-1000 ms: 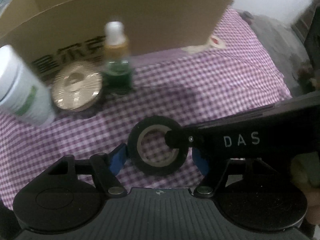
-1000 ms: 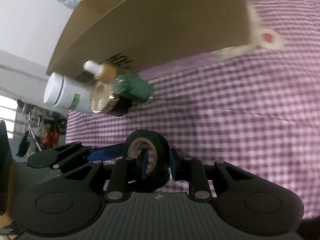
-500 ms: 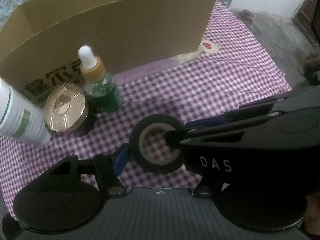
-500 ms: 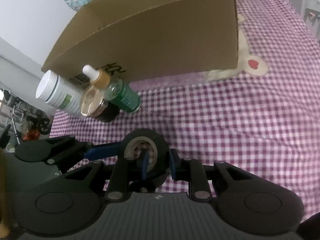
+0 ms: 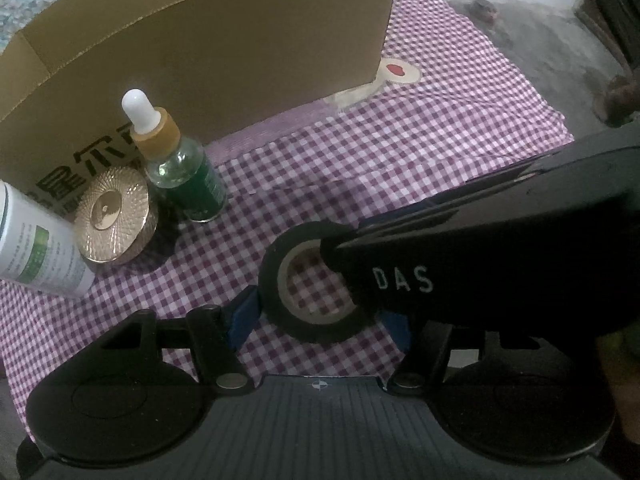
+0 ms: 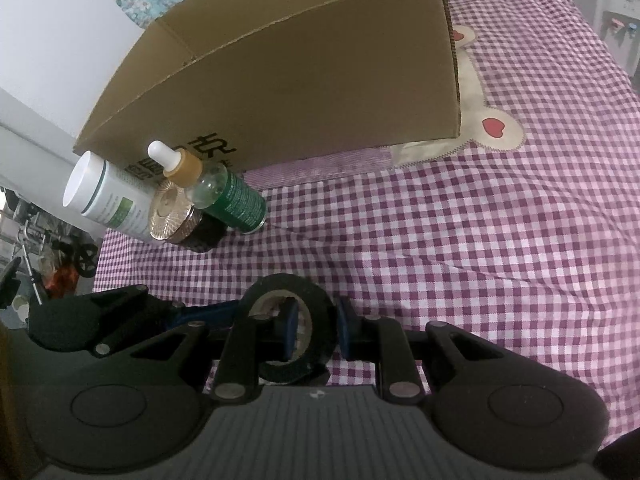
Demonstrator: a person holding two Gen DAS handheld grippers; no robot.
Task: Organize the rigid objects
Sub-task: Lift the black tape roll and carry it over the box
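checked cloth (image 6: pixel 500 240), box (image 6: pixel 300 80), bottles (image 5: pixel 180 168)

black tape roll (image 5: pixel 316 286), purple-white checked cloth (image 5: pixel 420 152), brown box (image 5: pixel 224 60)

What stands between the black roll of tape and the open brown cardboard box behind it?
Nothing visible blocks it. The black roll of tape is clamped through its wall by the right gripper; bare checked cloth runs straight to the brown cardboard box. The green dropper bottle and gold-lidded jar stand off to the left.

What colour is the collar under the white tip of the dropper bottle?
The dropper bottle has a tan, yellowish collar; the left wrist view shows it best.
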